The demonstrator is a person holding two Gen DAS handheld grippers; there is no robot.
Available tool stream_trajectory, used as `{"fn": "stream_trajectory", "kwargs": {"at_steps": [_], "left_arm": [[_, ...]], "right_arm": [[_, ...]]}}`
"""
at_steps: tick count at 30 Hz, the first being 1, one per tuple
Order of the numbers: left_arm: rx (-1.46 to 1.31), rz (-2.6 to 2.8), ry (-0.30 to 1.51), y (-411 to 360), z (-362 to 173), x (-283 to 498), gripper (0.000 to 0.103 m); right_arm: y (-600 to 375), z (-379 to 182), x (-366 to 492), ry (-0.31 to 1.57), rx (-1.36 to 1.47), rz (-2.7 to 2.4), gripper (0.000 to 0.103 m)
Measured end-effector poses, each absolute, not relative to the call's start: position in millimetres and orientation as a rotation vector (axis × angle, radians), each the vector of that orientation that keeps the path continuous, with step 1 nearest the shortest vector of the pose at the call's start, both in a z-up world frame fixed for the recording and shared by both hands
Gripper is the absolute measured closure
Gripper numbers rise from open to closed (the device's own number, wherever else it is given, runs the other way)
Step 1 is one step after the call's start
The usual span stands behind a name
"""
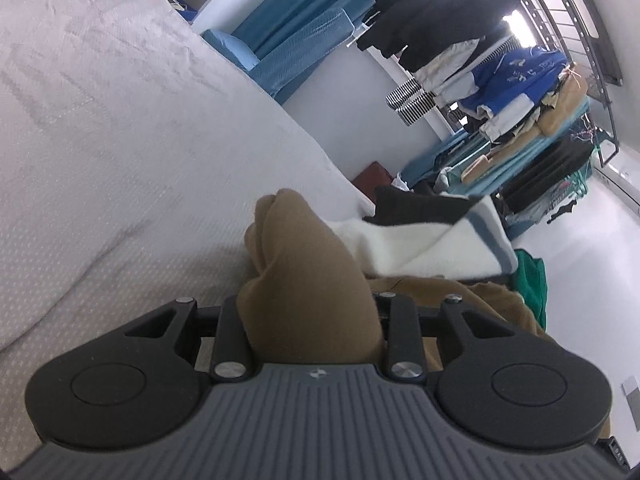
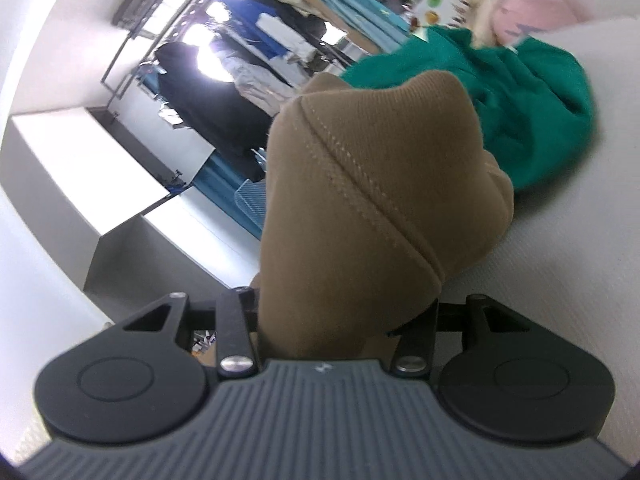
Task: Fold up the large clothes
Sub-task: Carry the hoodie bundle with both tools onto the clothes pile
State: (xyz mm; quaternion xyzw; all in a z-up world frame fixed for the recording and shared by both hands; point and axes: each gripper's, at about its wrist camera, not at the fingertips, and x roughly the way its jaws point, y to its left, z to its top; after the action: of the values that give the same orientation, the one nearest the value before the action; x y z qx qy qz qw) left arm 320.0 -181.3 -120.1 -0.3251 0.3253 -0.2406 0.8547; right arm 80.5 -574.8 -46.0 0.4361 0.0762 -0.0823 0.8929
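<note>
Our tan knitted garment sits bunched between the fingers of the left tongs, which are clamped on a thick fold of it; the fingertips themselves are buried in the cloth. In the left wrist view the fold rises from the centre toward 12 o'clock, and more of the same tan fabric trails off at 4 o'clock.

In the right wrist view we see another bundle of the tan garment, with a double-stitched seam running from 11 o'clock down to 4 o'clock across it. The right tongs are gripping this bundle, and again the cloth hides the fingertips.

The garment lies over a pale grey textured bed cover, which fills the left wrist view from 8 to 11 o'clock. Just beyond the tan fold, at 2 o'clock from it, we find a white fleecy cloth with a grey-blue border and a dark piece on top of it. A crumpled green garment lies at 1 o'clock in the right wrist view, touching the tan bundle; its edge also shows at 4 o'clock in the left wrist view.

Further out, at 1 to 2 o'clock in the left view, a rack of hanging clothes stands against the bright window.
</note>
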Motion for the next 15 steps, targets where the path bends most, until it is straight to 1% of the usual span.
{"fn": "stream_trajectory", "kwargs": {"at_steps": [7,15], "left_arm": [[-0.616,-0.51,0.716,-174.1,-145.9,304.4,0.063],[-0.534,-0.504,0.692,-174.9,-156.0,289.9,0.053]], "right_arm": [[-571.7,-97.4,48.7,0.198,1.027,-0.215,0.053],[-570.6,-146.8,23.0,0.152,1.153,-0.211,0.05]]}}
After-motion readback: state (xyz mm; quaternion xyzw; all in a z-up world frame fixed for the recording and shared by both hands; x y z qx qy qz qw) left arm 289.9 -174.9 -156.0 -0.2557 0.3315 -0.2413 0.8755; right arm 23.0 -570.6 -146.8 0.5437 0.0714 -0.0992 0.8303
